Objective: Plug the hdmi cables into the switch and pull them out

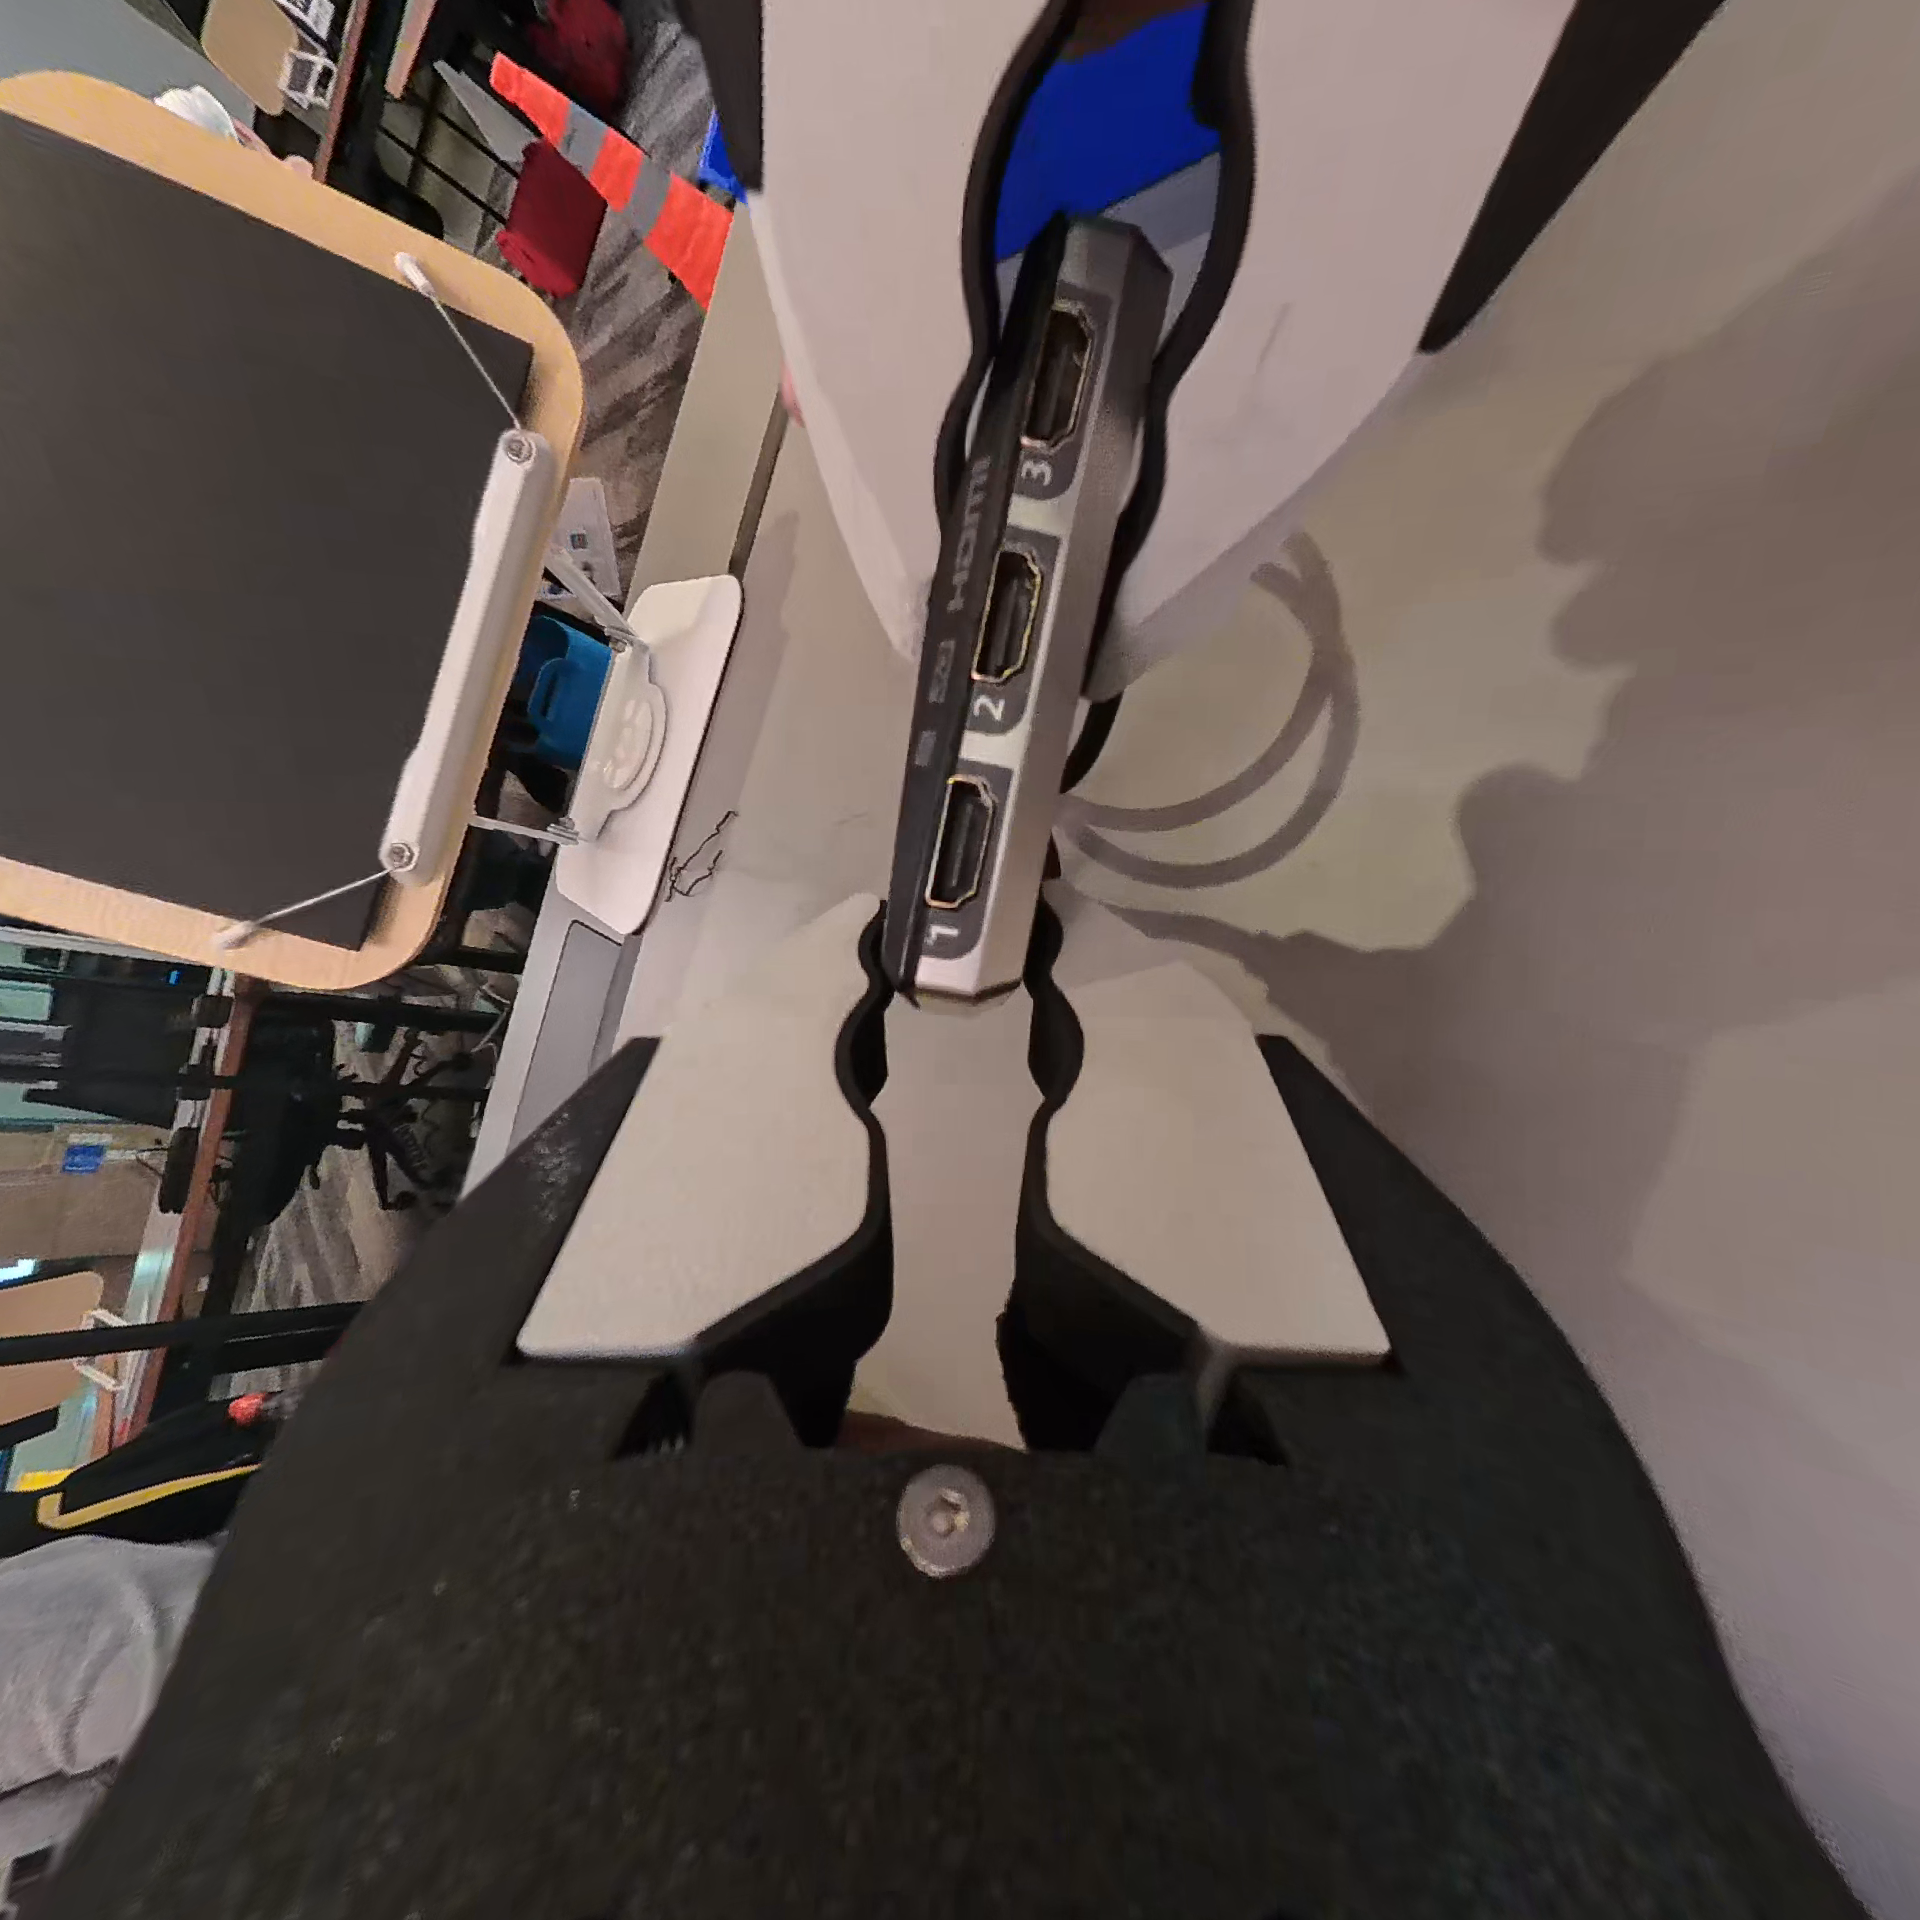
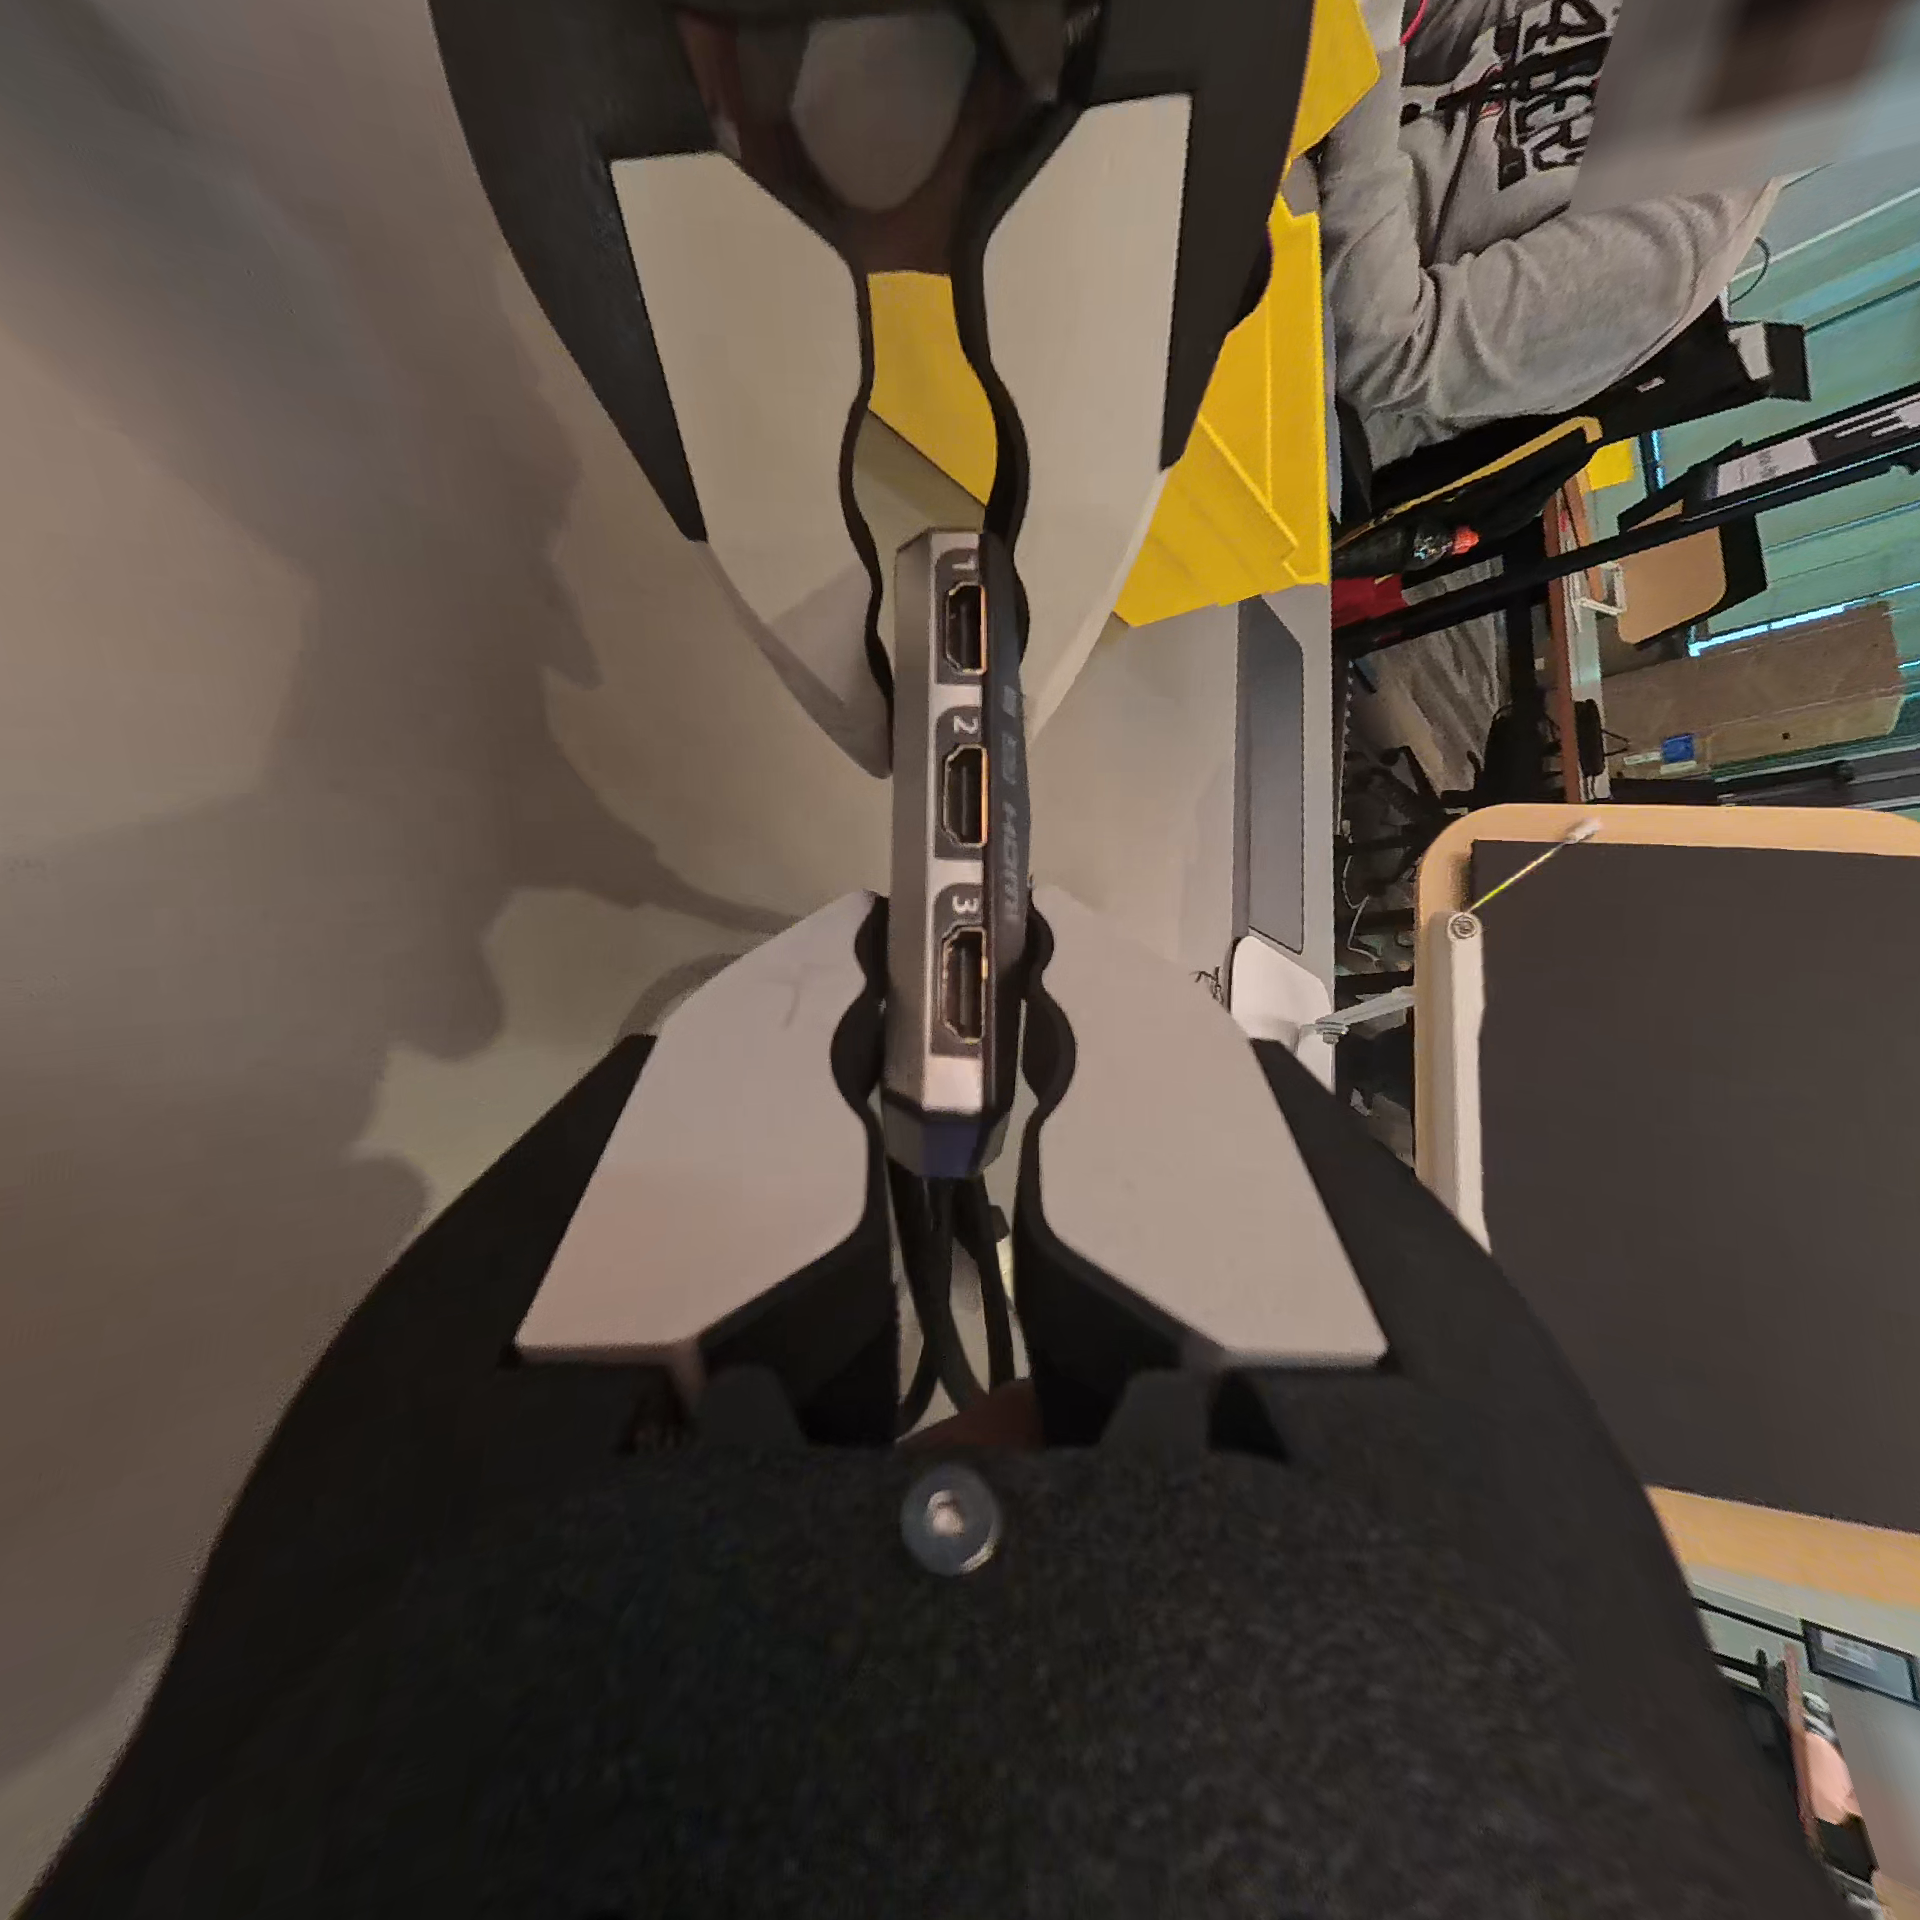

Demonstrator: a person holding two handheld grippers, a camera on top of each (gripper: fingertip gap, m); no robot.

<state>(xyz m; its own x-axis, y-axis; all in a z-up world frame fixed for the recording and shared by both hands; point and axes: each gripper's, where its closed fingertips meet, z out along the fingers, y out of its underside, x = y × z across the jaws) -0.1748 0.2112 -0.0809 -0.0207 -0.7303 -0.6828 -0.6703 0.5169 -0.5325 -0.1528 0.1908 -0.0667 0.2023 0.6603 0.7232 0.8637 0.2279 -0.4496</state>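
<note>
- Switch [image 1: 987,665] is held up off the white surface [image 1: 1558,727], pinched at both ends: left tongs [image 1: 956,966] clamp the end by the first port, right tongs [image 2: 951,1029] clamp the end by the third port (each pair also shows at the far end in the other wrist view).
- All three ports face the cameras and look empty; no plug seated in any of them.
- Dark cables [image 2: 956,1299] hang behind the switch between the right tongs' fingers; can't tell if they're the HDMI leads or the switch's own pigtail. A grey cable loop [image 1: 1247,727] lies on the surface below.
- Risk: both tongs are busy holding the switch, so nothing is free to fetch a plug. Letting one go leaves a thin end grip, and the switch could pivot or drop.
- Risk: left tongs hold only the very corner (shallow bite), so a push during insertion could slip it out.
- Risk: right fingers [image 2: 1049,987] sit close beside the third port and could block a plug going there.
- Risk: the trailing cables could snag in the right tongs or tug the switch askew.
- Risk: the switch is tilted slightly in the left view, so a misaligned plug could jam or scrape the port rim.
</note>
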